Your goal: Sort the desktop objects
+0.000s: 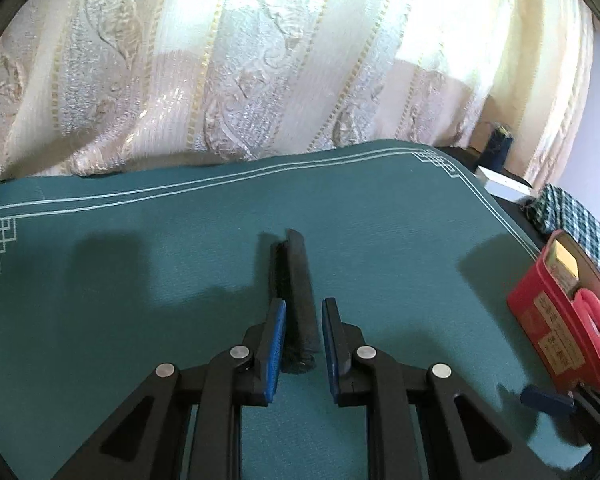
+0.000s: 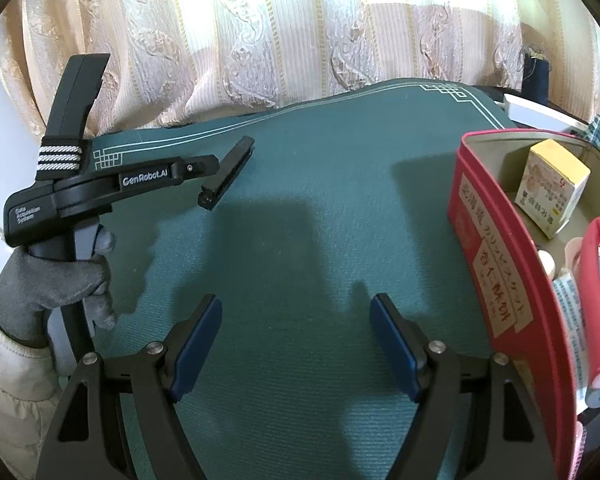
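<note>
A long black clip-like bar lies lengthwise between the blue pads of my left gripper, which is shut on its near end. From the right wrist view the same bar sticks out of the left gripper, tilted just above the green mat. A gloved hand holds that gripper's handle. My right gripper stands open over bare mat with nothing between its fingers. To its right stands a red box holding a small yellow-white carton and a pink-handled item.
A patterned curtain hangs behind the table's far edge. Past the mat's far right corner are a dark blue thread spool and a white box. A checked cloth lies behind the red box.
</note>
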Demonstrator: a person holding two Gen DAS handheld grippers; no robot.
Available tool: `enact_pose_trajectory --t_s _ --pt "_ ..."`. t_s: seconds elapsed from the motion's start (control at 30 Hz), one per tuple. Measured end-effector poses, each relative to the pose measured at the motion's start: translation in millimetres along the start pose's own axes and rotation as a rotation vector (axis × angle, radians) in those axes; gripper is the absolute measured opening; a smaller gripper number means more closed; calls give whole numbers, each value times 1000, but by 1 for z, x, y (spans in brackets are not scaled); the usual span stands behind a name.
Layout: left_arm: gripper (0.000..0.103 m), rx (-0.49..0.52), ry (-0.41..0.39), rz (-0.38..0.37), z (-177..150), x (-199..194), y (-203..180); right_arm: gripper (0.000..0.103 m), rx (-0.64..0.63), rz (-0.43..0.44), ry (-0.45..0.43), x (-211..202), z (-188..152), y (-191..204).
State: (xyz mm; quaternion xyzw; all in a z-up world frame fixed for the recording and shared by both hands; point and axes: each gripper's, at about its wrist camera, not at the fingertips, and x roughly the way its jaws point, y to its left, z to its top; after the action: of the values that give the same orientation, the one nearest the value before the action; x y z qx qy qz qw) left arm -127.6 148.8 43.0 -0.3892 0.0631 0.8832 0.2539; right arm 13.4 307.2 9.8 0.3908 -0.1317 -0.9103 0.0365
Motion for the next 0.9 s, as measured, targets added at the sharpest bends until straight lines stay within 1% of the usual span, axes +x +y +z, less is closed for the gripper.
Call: enact_pose_trajectory --t_s 0.17,0.3,0.4,0.47,0.5,0.53,0.73,0.9 --pt "20 -65 10 -1 -4 2 16 79 25 12 1 0 0 -4" --pt "20 -100 23 5 -16 -5 29 79 47 19 34 7 3 -6" --pt "20 -110 22 5 -24 -14 39 79 60 22 58 14 14 -2" --pt "32 -126 15 2 -29 -21 48 79 63 25 67 19 23 5" --pt "52 -134 6 1 -32 -27 52 79 49 14 61 22 33 10" --pt "64 -138 -7 1 -34 -33 56 79 31 -1 60 27 41 17" --pt "64 -110 -39 14 -48 -56 69 80 11 -33 77 63 73 42" --pt "64 -196 -36 -12 -59 -55 96 80 -3 -42 81 89 88 64"
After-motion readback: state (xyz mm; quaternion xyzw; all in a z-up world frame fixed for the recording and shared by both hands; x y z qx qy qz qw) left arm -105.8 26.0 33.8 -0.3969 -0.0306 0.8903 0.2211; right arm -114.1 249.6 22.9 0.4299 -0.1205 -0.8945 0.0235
